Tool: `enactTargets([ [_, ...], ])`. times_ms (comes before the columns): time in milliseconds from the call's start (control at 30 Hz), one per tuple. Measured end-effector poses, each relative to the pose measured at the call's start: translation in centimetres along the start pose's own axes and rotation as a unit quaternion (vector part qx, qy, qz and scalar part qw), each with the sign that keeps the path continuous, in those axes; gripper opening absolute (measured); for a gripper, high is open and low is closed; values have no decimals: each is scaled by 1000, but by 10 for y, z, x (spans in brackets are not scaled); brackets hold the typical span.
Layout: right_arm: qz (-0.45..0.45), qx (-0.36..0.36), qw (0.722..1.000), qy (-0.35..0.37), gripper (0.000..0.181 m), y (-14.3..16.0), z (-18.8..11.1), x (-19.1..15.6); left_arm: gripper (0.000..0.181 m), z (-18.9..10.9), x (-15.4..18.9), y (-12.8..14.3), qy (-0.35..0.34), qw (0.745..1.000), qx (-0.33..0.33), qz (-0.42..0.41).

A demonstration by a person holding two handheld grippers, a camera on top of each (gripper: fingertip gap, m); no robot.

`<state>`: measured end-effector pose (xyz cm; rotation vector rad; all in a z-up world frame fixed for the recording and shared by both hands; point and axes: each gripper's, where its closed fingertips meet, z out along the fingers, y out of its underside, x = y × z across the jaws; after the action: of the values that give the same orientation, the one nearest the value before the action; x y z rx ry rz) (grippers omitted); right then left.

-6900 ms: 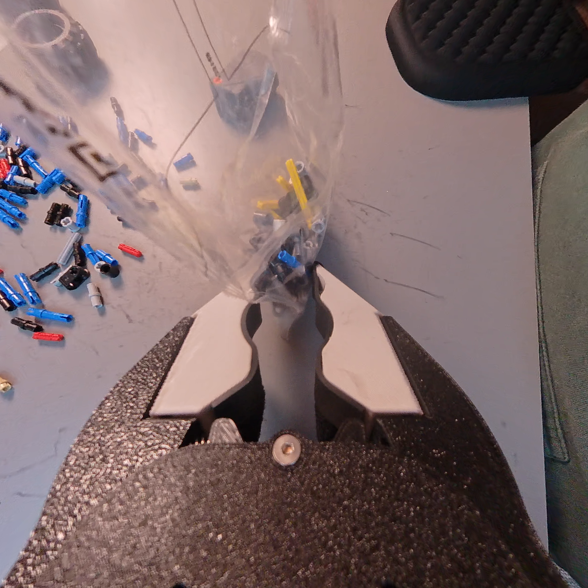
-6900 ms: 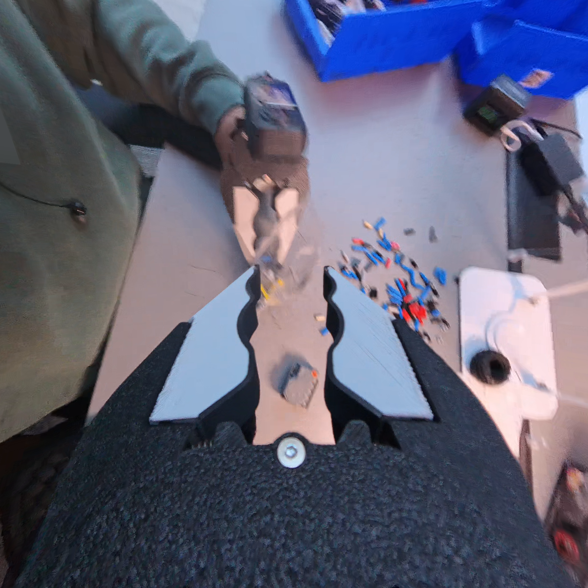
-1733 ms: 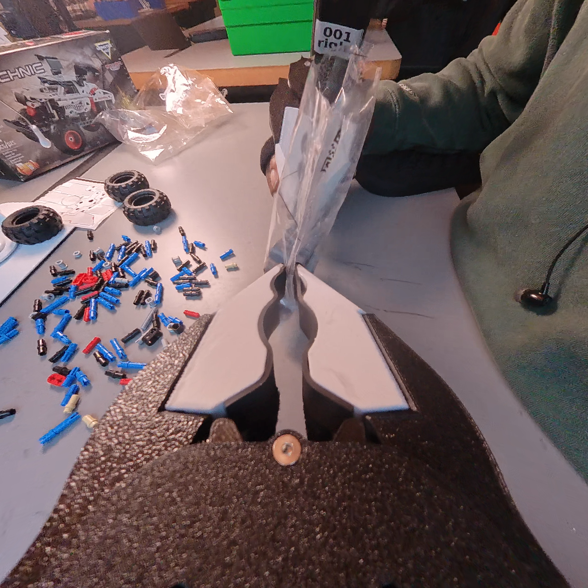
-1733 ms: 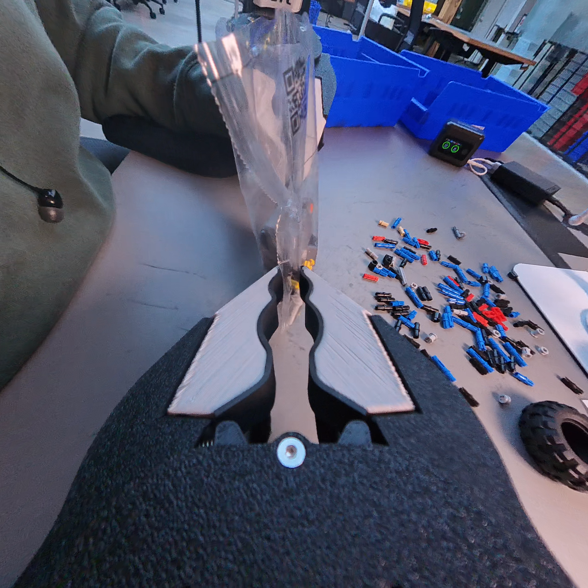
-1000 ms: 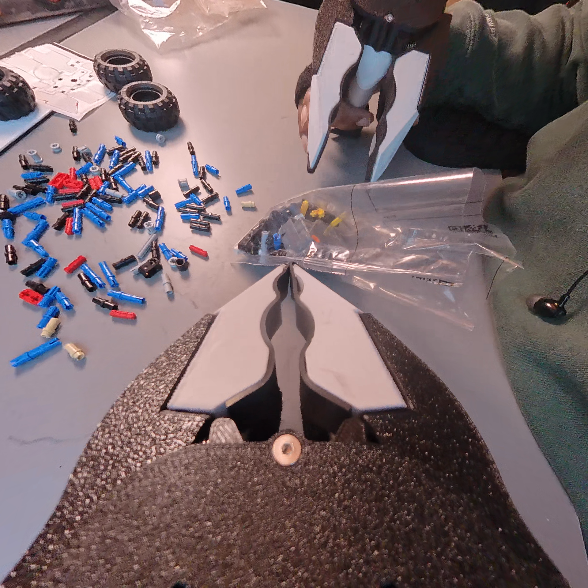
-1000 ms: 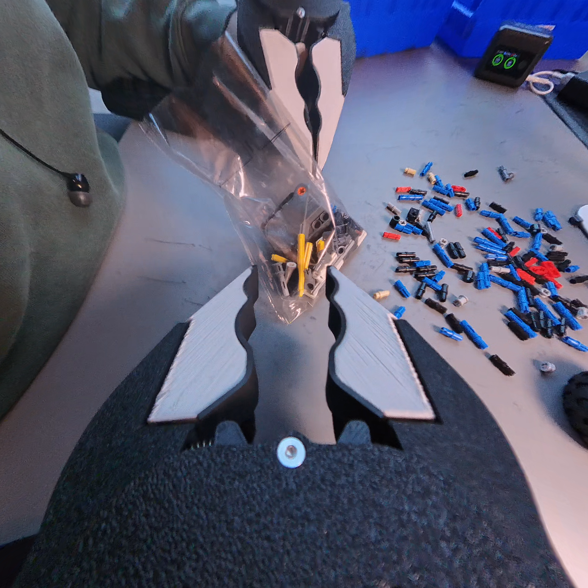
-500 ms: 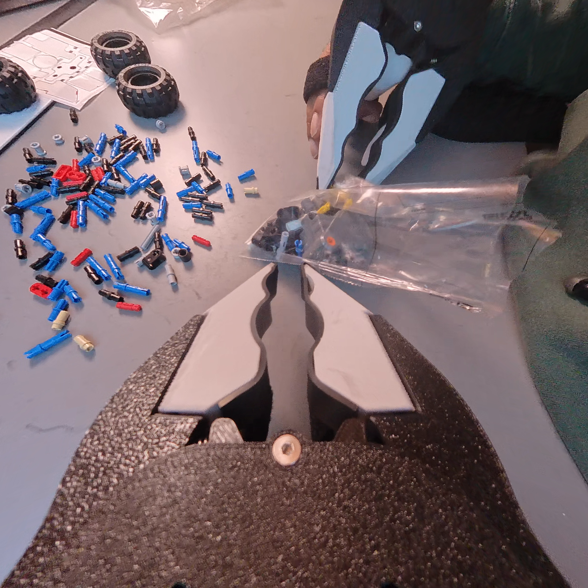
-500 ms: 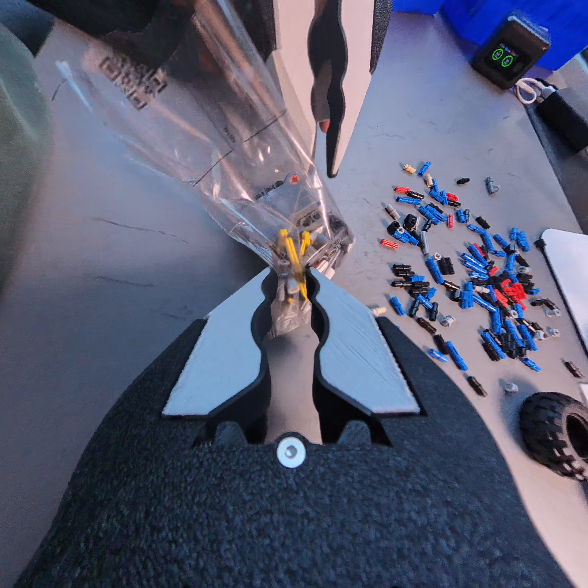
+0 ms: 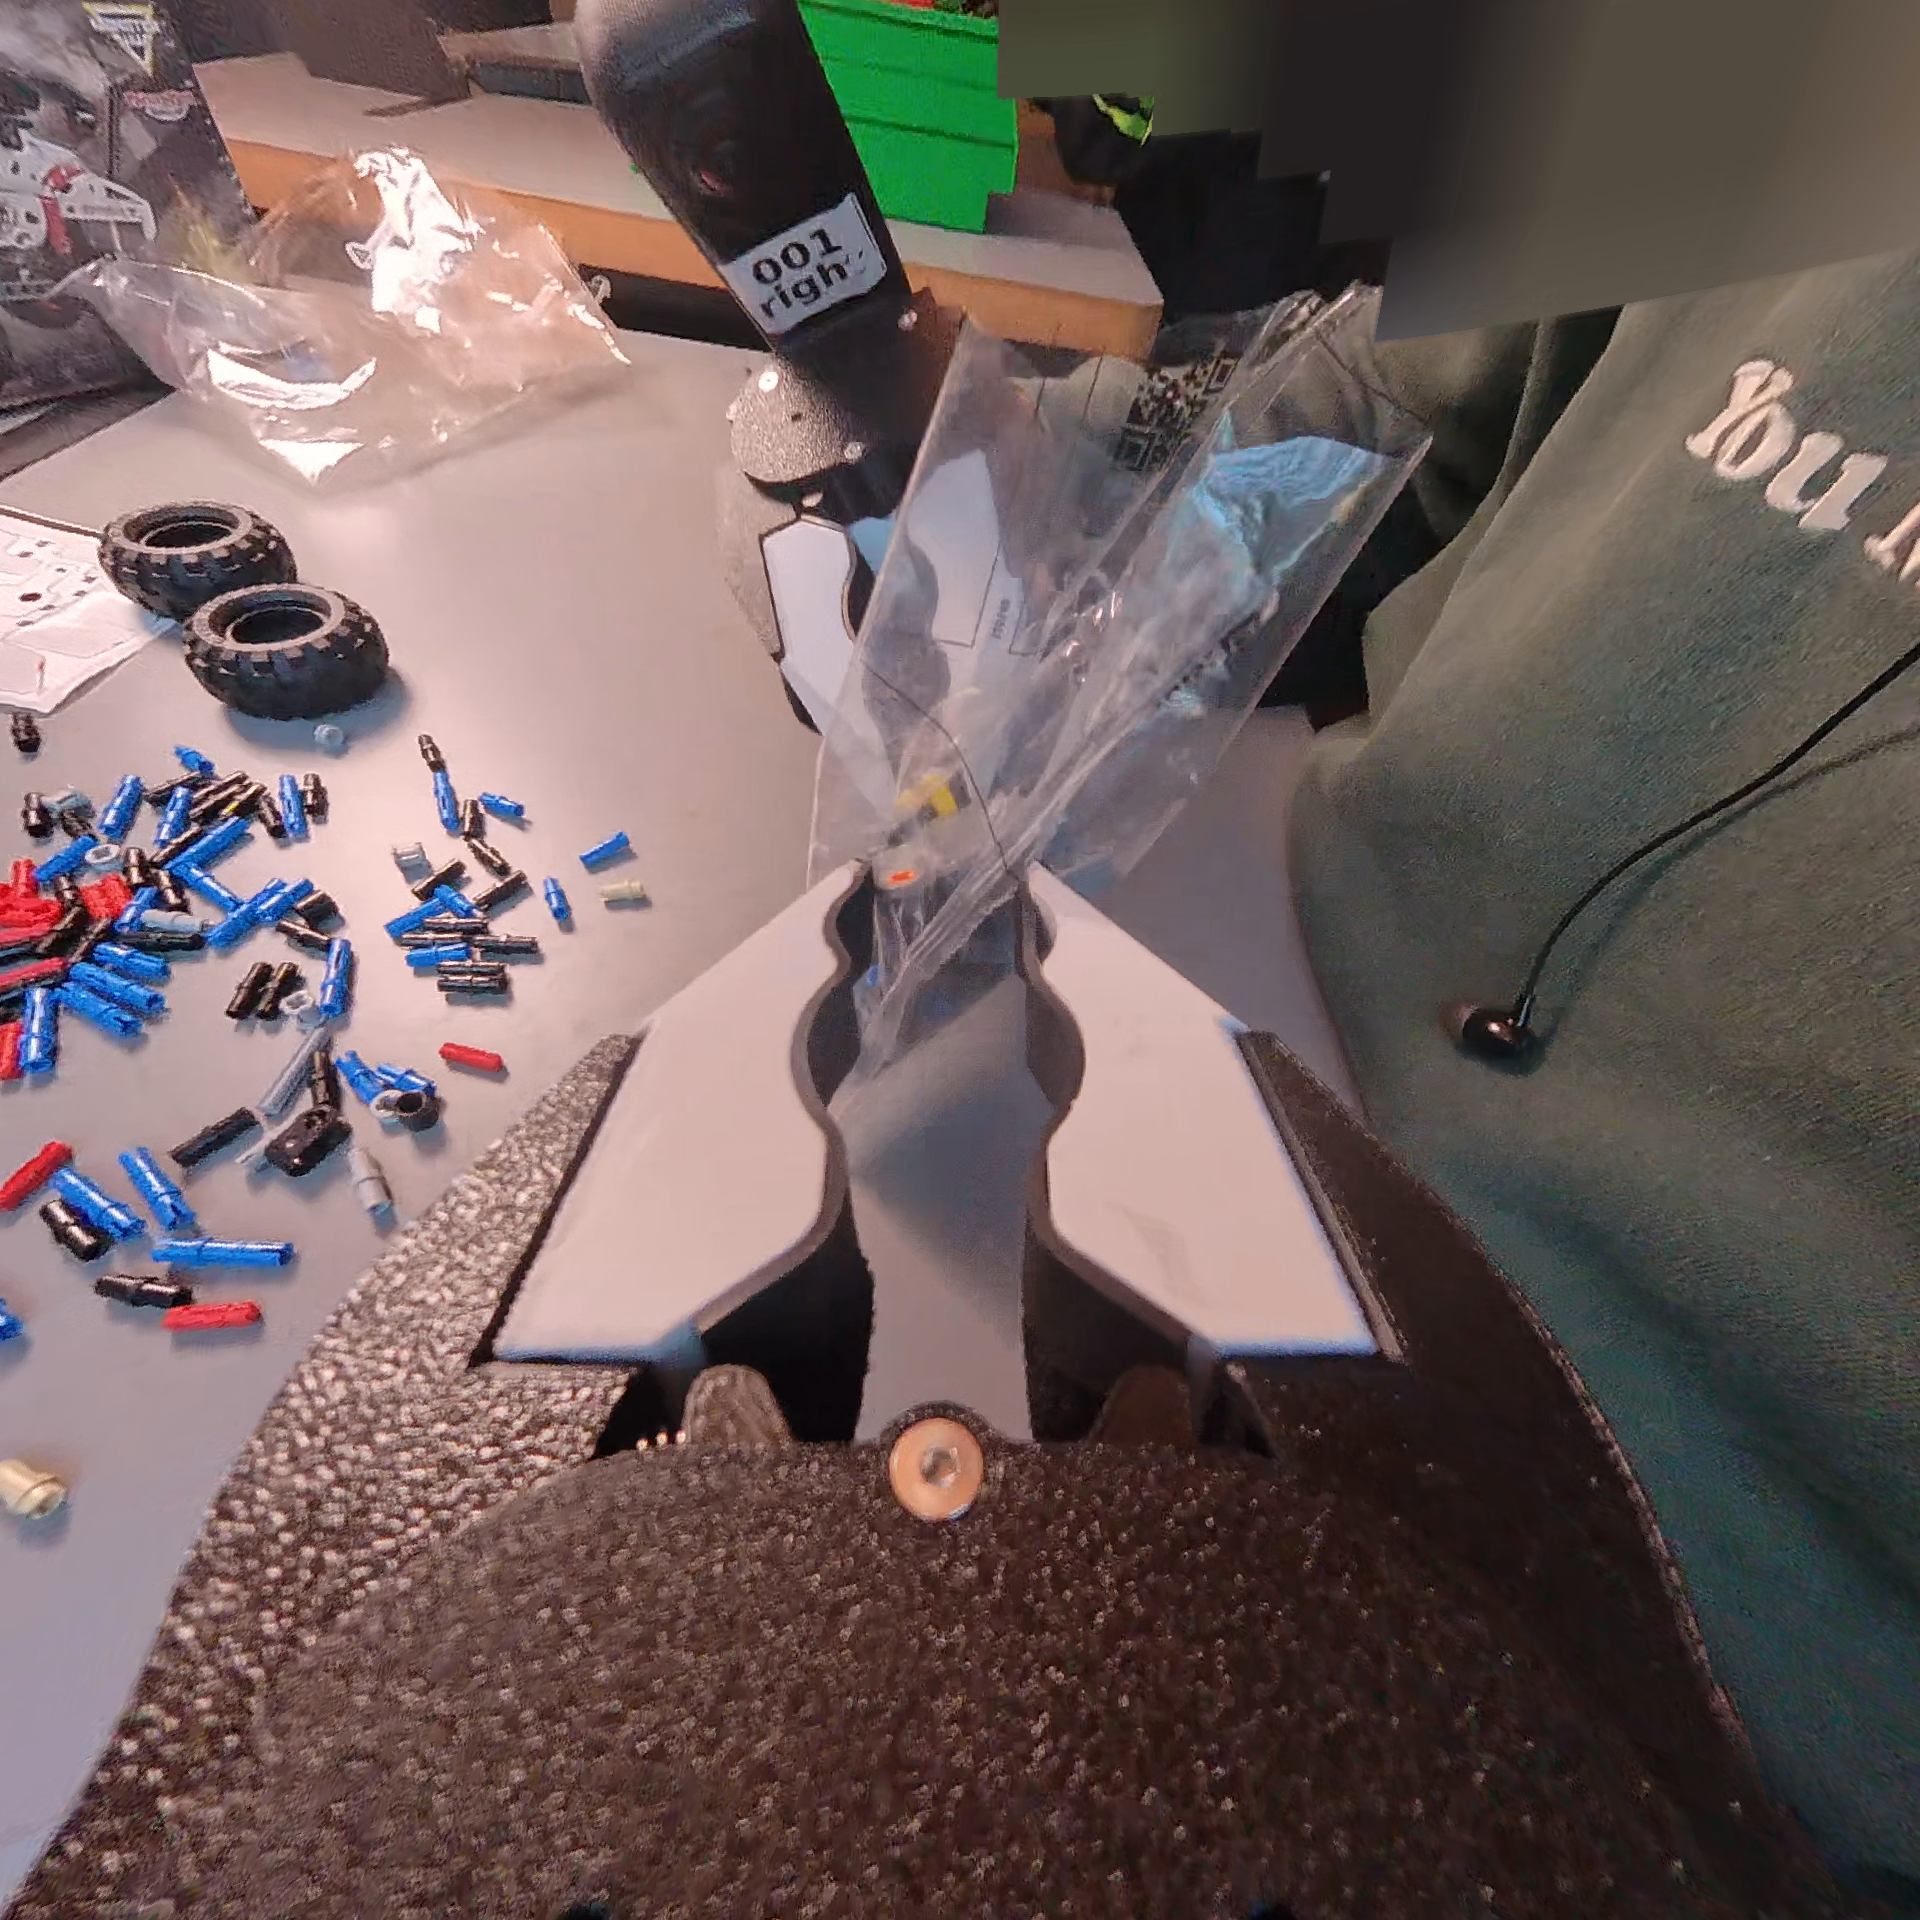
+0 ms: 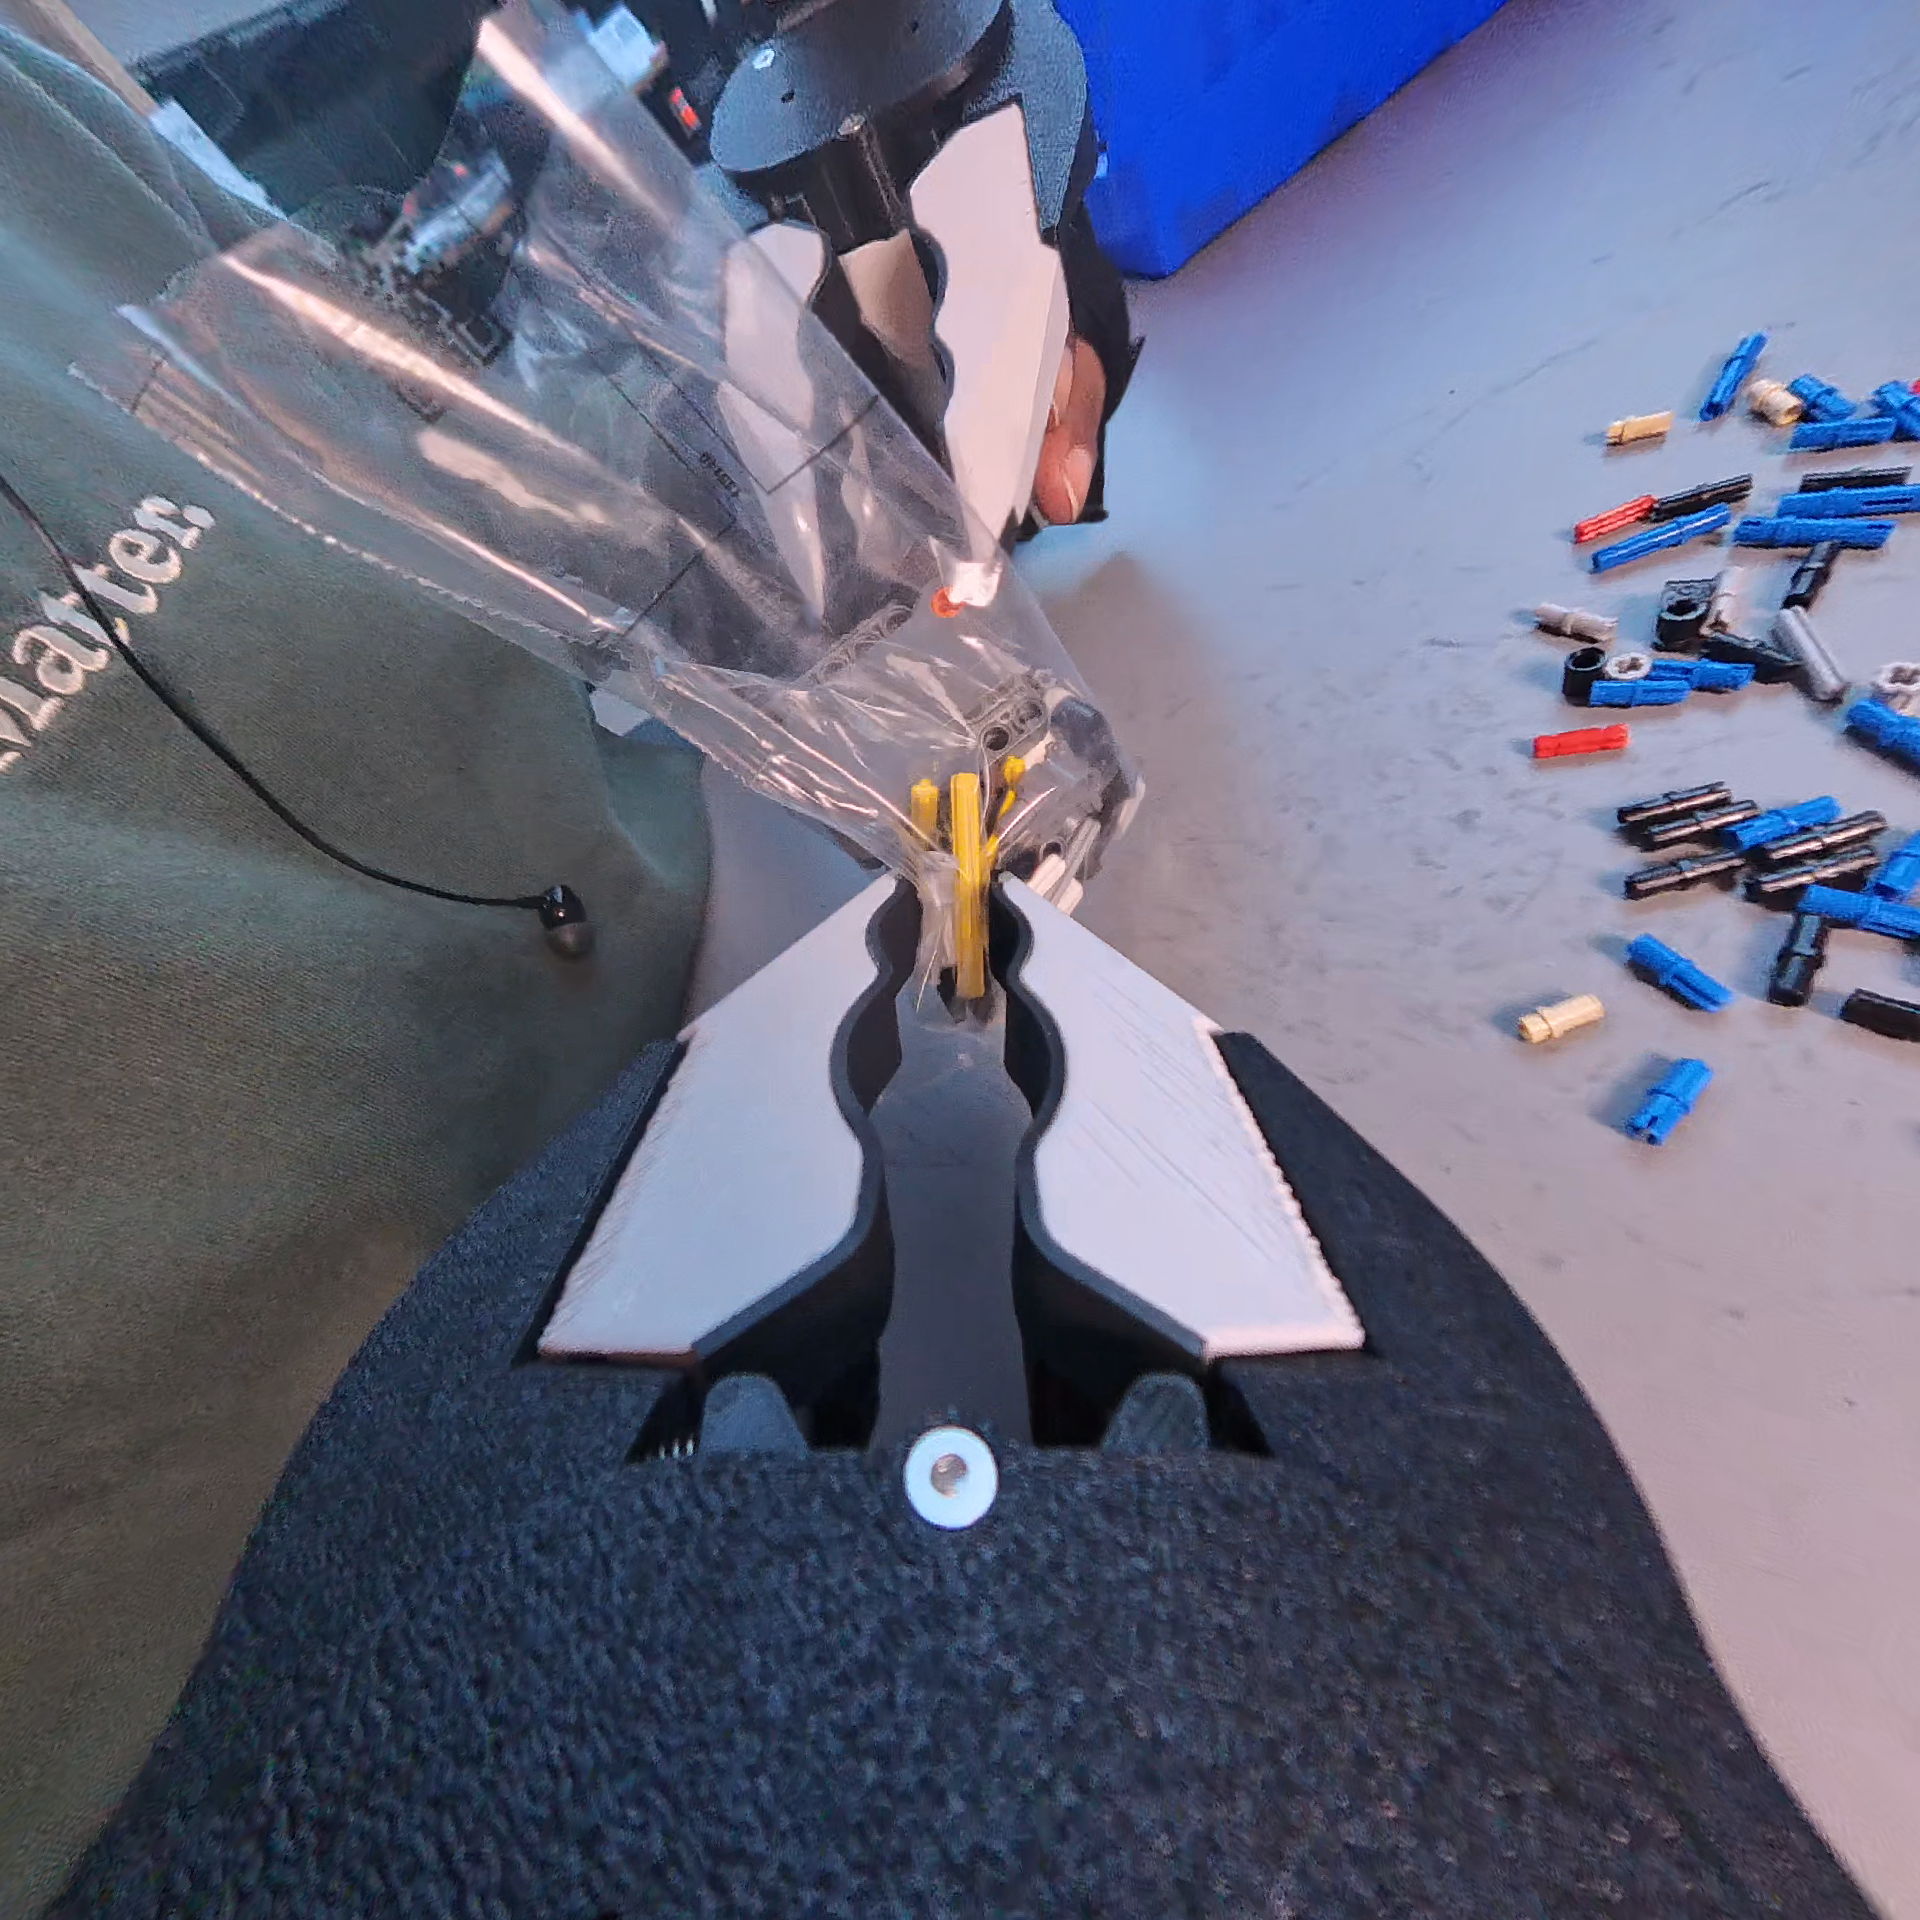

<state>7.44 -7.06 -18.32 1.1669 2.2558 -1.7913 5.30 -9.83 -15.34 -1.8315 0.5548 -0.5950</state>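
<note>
The grey bench (image 9: 582,582) is carrying loose blue, black and red pins (image 9: 208,935). The right claw (image 10: 956,925) is clamping the clear bag's (image 10: 582,488) filled corner; the left claw (image 9: 940,904) is sitting apart around that same end, not squeezing. Parts are sitting inside the bag.

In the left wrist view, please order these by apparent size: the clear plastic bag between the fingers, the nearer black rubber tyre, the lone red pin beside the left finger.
1. Clear plastic bag, by far the largest, though nearest the camera.
2. Nearer black rubber tyre.
3. Lone red pin, the smallest.
</note>
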Motion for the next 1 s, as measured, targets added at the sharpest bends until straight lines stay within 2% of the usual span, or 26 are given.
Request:
enactTargets([
  [100, 20, 11, 1000, 7, 15, -2, -2, 4, 8, -6, -7, -3, -6, 999, 14, -42],
  [167, 21, 0, 999, 45, 22, 1, -3, 16, 6, -7, -17, 4, -27, 997, 4, -72],
  [267, 10, -7, 996, 83, 31, 3, -7, 26, 20, -7, -29, 17, -51, 993, -23, -105],
  [467, -20, -11, 992, 122, 29, 1, -6, 34, 30, -1, -32, 29, -67, 992, -61, -86],
  [600, -71, -19, 988, 139, 38, 0, -4, 32, 8, 0, -33, 33, -74, 992, -70, -74],
  [667, -91, -22, 985, 145, 44, -1, -3, 32, 5, 2, -32, 32, -77, 993, -70, -61],
  [767, -124, -12, 980, 154, 35, -7, -1, 30, 2, 4, -31, 29, -82, 994, -63, -45],
  [900, -204, -4, 959, 196, 24, -14, -6, 33, 0, -1, -30, 19, -86, 995, -34, -22],
  [1000, -257, 2, 943, 211, 23, -14, -8, 32, 0, -4, -30, 18, -89, 996, -30, -7],
])
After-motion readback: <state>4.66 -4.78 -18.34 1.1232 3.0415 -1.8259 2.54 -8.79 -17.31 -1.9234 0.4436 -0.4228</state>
